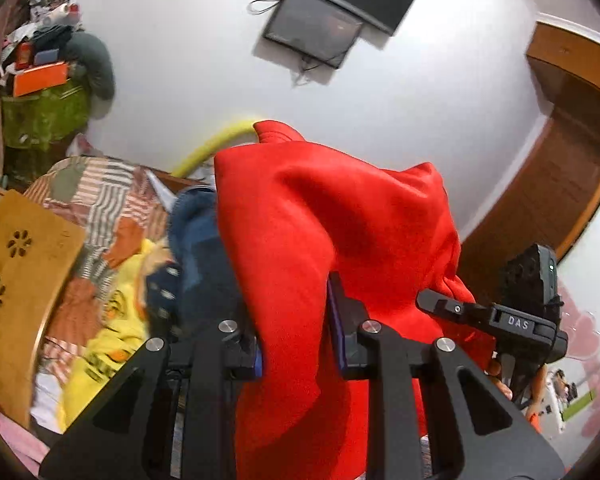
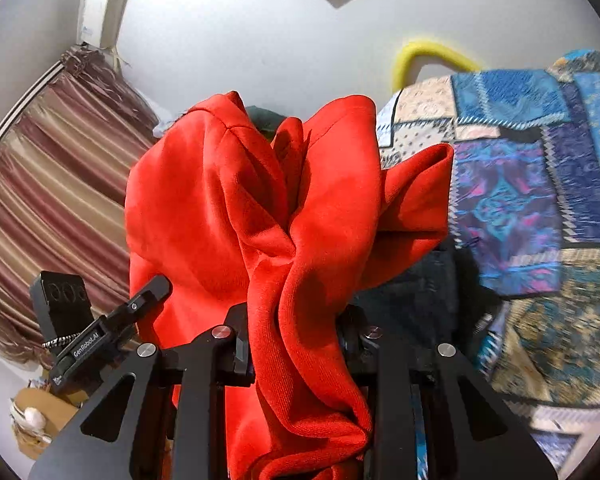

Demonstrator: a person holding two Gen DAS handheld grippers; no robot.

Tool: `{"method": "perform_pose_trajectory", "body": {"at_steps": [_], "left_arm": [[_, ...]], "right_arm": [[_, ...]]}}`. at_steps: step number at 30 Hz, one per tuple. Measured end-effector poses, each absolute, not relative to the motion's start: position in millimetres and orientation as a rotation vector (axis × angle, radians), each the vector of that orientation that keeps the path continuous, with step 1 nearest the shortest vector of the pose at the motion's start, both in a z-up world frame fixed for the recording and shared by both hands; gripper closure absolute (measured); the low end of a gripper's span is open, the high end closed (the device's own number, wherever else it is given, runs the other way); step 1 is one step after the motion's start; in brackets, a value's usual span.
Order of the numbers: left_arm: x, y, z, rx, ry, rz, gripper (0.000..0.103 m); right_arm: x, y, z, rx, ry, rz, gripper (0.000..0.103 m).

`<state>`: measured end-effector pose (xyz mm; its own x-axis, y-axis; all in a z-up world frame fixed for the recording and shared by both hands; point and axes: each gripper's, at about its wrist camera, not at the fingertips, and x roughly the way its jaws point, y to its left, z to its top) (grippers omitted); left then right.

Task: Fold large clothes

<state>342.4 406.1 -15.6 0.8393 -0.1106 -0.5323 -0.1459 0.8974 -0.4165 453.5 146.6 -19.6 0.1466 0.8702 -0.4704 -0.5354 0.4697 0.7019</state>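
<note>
Garment [image 1: 324, 216] bunched between both grippers — quilt [image 2: 540, 184] behind, right

Bright indoor light; heavy fisheye edge distortion; slight motion blur.

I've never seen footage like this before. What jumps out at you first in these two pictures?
The bright red garment fills the middle of both views, bunched up and pinched between the fingers of the left claw and the right claw. Behind it lie a patchwork quilt in blues and purples on the right and a dark screen mounted on the white wall above.
</note>
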Motion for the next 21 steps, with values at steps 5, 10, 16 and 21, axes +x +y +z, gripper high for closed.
{"method": "perform_pose_trajectory", "body": {"at_steps": [5,10,16,21], "left_arm": [[382.2,451.2,-70.0,-0.508,0.679,0.098,0.077],[403.6,494.2,-122.4,-0.641,0.734,0.084,0.068],[400.7,483.5,-114.4,-0.553,0.752,0.145,0.059],[381.1,443.2,-97.5,-0.326,0.755,0.271,0.049]], "right_arm": [[484.9,187.8,-71.6,0.404,1.063,1.005,0.078],[508.8,215.0,-125.9,0.38,1.14,0.954,0.075],[496.9,209.4,-112.1,0.255,1.036,0.871,0.055],[466.9,182.6,-81.1,0.144,0.998,0.805,0.055]]}}
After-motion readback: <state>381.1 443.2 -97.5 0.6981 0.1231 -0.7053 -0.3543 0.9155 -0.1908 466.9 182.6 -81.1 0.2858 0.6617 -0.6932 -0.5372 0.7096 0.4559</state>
